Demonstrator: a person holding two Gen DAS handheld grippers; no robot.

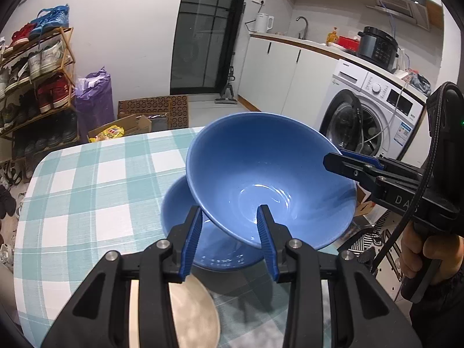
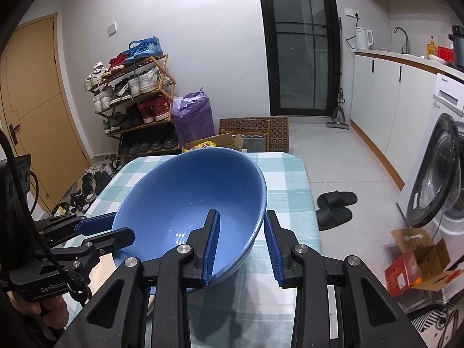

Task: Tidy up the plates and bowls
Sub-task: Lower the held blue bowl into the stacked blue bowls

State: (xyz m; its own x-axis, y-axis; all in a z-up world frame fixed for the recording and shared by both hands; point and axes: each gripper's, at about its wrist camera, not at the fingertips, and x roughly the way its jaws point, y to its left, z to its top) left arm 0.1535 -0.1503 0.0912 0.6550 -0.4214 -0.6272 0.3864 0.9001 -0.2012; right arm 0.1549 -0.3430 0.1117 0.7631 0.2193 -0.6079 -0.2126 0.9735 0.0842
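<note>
A: Nearest the left wrist camera, the left claw (image 1: 229, 223) is sitting with its jaws apart, straddling the near rim of the upper blue bowl (image 1: 269, 179); whether the pads are actually pressing the wall, I cannot tell. A pale plate (image 1: 194, 313) is lying just beneath it on the checked worktop (image 1: 87, 179).

B: The right claw (image 2: 240, 235) is likewise spread across the opposite rim, one finger inside, one outside. No firm pinch is showing there either.

A: Bowl position: the upper one is tilting steeply, its low edge resting in the lower blue bowl (image 1: 179, 211), which is sitting on the worktop near the right-hand edge.

B: Risk, as judgement: glazed ceramic is probably slick. If either claw is only loosely bracketing the rim, the tilted bowl could be sliding sideways, knocking the lower one toward the edge.

A: Beyond that edge the floor is tiled, with slippers (image 2: 336, 203) and a washing machine (image 2: 435, 174). A drop there likely means breakage.
</note>
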